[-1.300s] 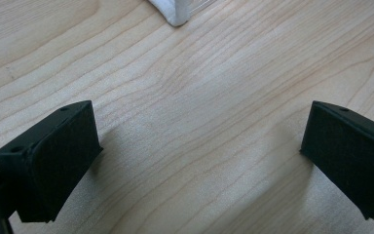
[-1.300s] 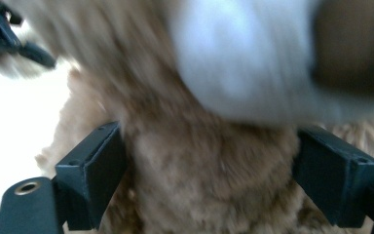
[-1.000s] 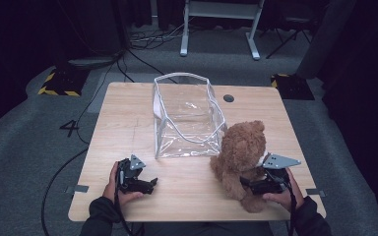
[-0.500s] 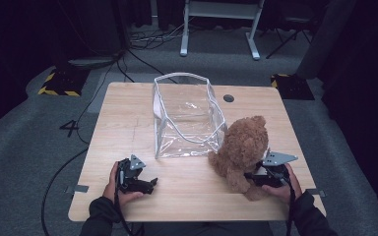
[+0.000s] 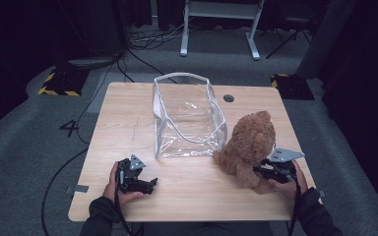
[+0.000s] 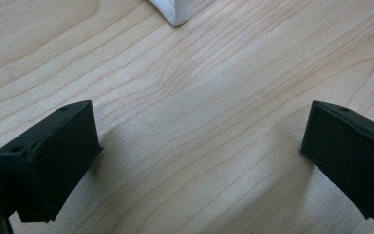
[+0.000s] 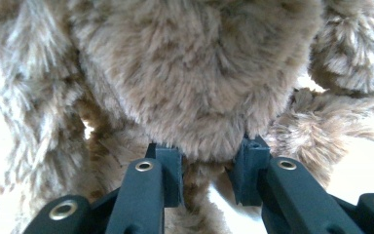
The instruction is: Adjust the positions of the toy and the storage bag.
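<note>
Light wooden table [image 5: 128,113] on grey carpet, dark room, white desk frame behind. Clear plastic bag [image 5: 187,118] stands mid-table. Brown teddy bear [image 5: 248,147] sits just right of the bag, at the table's right side. Right gripper [image 5: 266,172] jaws have just been closing, now pinch the bear's fur. Left gripper [image 5: 147,186] jaws wide apart over bare wood, holding nothing.

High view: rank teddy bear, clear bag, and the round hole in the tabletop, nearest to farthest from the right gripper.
1. Teddy bear: right against the right gripper, whose jaws have just closed on its fur.
2. Clear bag: beyond the bear, toward the table's middle.
3. Round hole: near the far edge, behind the bag's right corner.
</note>
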{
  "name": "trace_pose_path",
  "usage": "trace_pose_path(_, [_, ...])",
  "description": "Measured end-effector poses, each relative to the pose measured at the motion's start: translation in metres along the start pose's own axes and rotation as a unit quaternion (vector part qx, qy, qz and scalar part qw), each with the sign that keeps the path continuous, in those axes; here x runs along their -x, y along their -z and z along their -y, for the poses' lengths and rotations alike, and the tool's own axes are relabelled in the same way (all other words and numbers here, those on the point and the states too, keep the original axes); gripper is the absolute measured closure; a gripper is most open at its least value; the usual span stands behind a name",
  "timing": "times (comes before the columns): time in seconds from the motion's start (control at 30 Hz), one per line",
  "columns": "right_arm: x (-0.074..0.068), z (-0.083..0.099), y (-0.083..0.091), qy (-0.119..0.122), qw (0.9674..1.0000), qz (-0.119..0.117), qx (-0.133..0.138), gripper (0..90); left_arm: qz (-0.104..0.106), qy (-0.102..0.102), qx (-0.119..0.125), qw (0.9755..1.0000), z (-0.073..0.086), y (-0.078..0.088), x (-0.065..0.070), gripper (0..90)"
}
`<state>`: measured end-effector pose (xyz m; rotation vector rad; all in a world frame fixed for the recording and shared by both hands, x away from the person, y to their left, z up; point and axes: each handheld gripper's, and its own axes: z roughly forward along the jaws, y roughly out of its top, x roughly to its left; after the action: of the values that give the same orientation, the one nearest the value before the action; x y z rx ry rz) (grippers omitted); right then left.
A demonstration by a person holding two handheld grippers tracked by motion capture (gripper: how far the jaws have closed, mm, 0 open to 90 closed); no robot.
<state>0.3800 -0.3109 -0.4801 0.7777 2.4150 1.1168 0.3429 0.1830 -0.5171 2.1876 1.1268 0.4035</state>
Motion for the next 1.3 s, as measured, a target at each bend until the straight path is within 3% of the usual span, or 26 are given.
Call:
trace_pose_path(0.2, [0.021, 0.005, 0.004, 0.005, 0.9999, -0.009, -0.003, 68.0, 0.000, 0.000, 0.000, 1.0000, 0.000, 0.000, 0.000, 0.4])
trace_pose_path(0.27, [0.031, 0.007, 0.007, -0.003, 0.9999, -0.009, -0.005, 66.2, 0.000, 0.000, 0.000, 1.0000, 0.000, 0.000, 0.000, 0.4])
trace_pose_path(0.57, [0.051, 0.015, 0.018, -0.030, 0.9995, -0.003, 0.004, 67.3, 0.000, 0.000, 0.000, 1.0000, 0.000, 0.000, 0.000, 0.4])
trace_pose_path(0.97, [0.047, 0.016, 0.019, -0.030, 0.9995, 0.002, 0.001, 61.9, 0.000, 0.001, 0.000, 1.0000, 0.000, 0.000, 0.000, 0.5])
trace_pose_path(1.2, [0.045, 0.014, 0.031, -0.046, 0.9988, 0.009, 0.013, 44.1, 0.000, 0.001, 0.000, 1.0000, 0.000, 0.000, 0.000, 0.5])
trace_pose_path(1.3, [0.043, 0.011, 0.037, -0.048, 0.9987, 0.013, 0.014, 41.0, 0.000, 0.001, 0.000, 1.0000, 0.000, 0.000, 0.000, 0.5])
